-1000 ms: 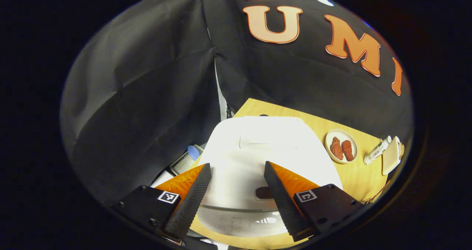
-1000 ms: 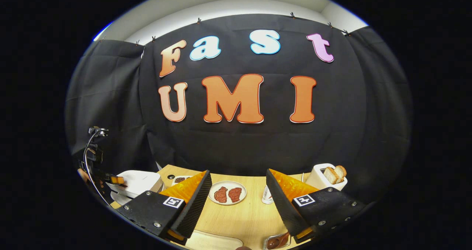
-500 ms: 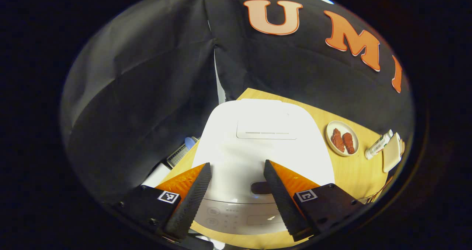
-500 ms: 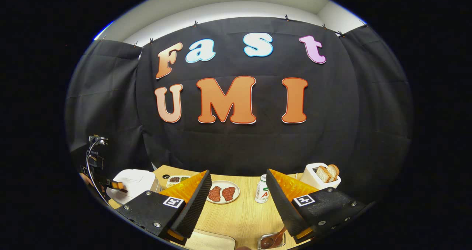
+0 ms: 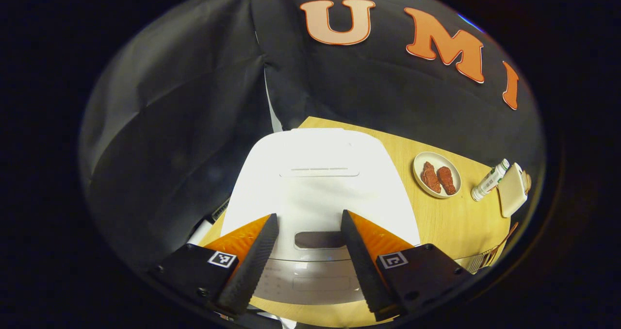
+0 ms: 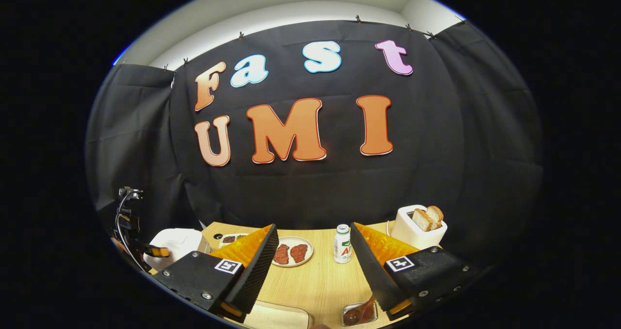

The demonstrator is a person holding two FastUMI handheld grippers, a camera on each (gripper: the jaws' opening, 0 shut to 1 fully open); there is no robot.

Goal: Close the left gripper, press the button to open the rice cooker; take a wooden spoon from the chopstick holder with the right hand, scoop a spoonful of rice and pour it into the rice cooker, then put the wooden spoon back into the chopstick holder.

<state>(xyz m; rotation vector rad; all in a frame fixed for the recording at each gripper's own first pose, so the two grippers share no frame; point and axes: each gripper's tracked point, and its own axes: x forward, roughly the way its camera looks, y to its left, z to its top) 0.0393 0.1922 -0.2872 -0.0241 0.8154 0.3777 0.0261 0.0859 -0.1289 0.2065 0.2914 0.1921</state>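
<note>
The left gripper [image 5: 305,224], jaws apart, hangs over the closed white rice cooker [image 5: 318,183] at the wooden table's [image 5: 451,222] left end, its dark button [image 5: 318,240] between the fingertips. The right gripper [image 6: 313,234], also spread and empty, faces a plate of meat [image 6: 291,252], a small bottle [image 6: 342,244] and a toaster [image 6: 417,227].

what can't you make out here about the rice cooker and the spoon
- Rice cooker, left gripper view: glare washes out the lid; the control panel marks are too faint to read.
- Wooden spoon, right gripper view: its handle runs behind the right tongs finger; its container is cut by the bottom edge.
- Small dish: contents too small, partly behind the finger.
</note>
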